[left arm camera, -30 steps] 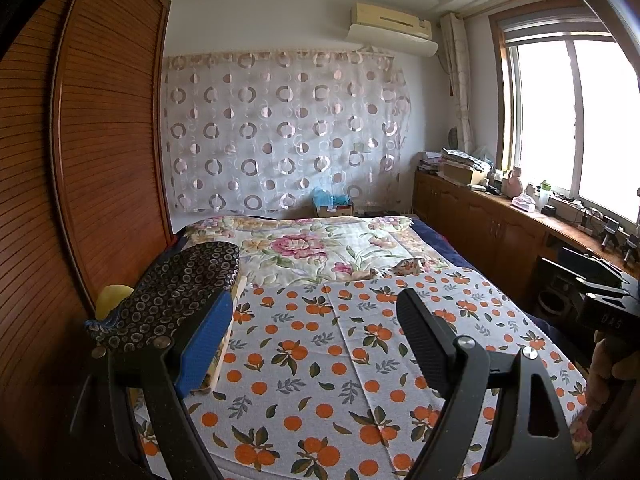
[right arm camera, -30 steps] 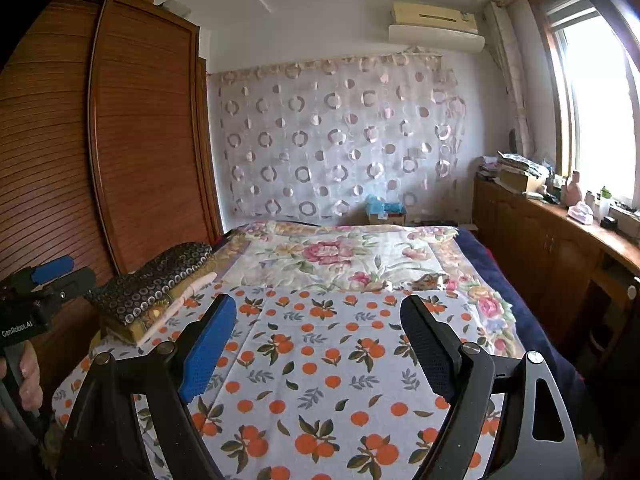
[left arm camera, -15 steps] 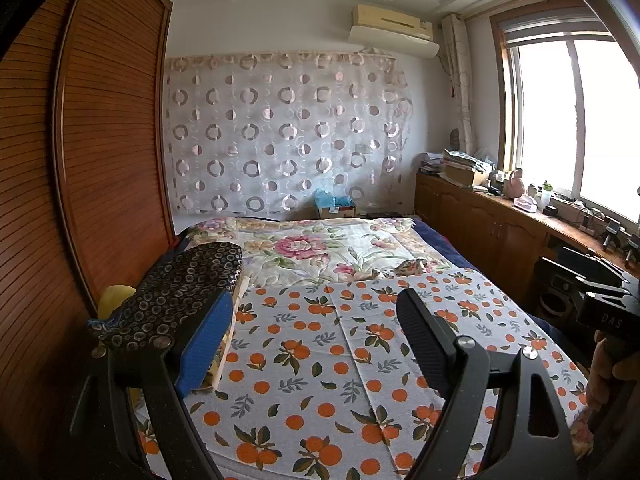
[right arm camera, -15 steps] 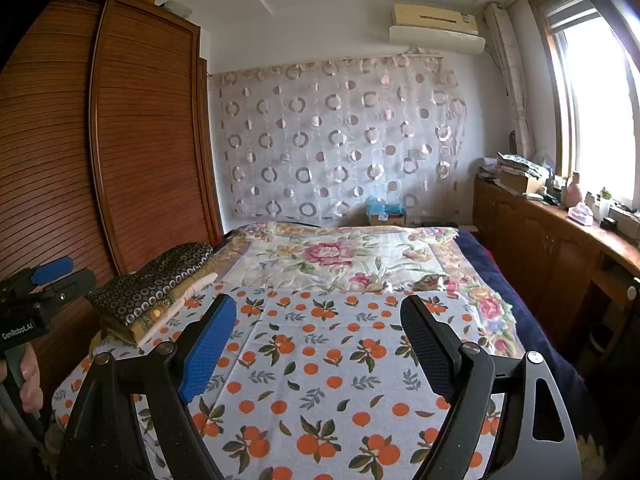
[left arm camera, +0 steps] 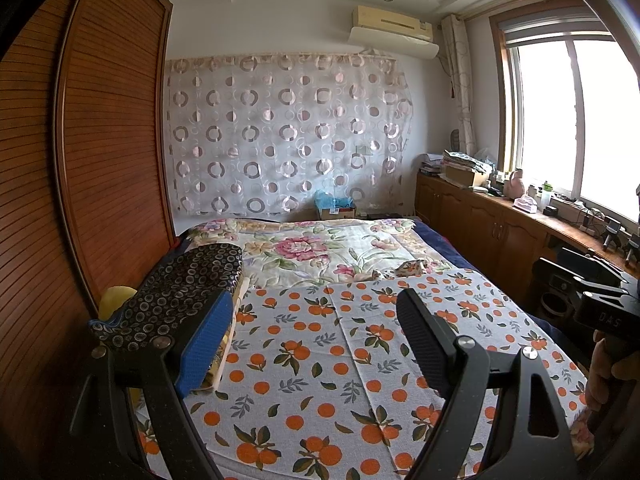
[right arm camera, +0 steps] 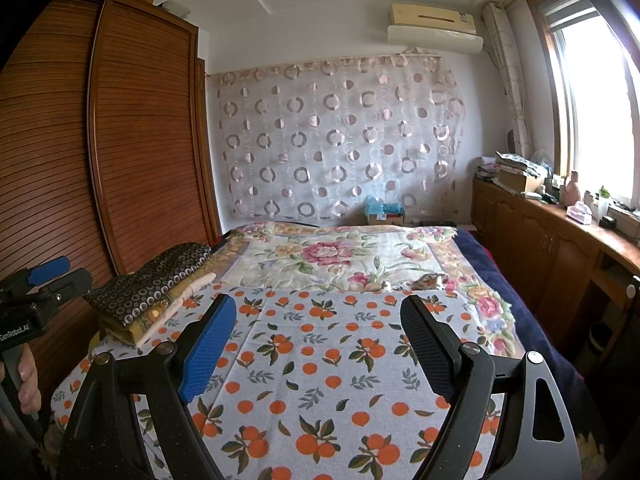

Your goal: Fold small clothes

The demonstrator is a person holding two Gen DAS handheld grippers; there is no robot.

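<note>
L gripper [left arm camera: 316, 334]: jaws wide apart, nothing btwn them, blue pad on one finger [left arm camera: 204, 344], black pad on the other [left arm camera: 424, 344]. Held level, aimed fwd. R gripper [right arm camera: 318, 340]: same, jaws spread, nothing held. Both side by side at approx same height; each shows at the edge of the other's view. L hand [right arm camera: 24, 380] wraps its handle, R hand [left arm camera: 606, 376] likewise, fingers curled round the grip.

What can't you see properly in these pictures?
- Folded clothes pile: in the left wrist view the blue finger covers its near end.
- Small crumpled cloth: too small to identify in either view.
- Bed's near edge: cut off by the frame bottom and both grippers' fingers.
</note>
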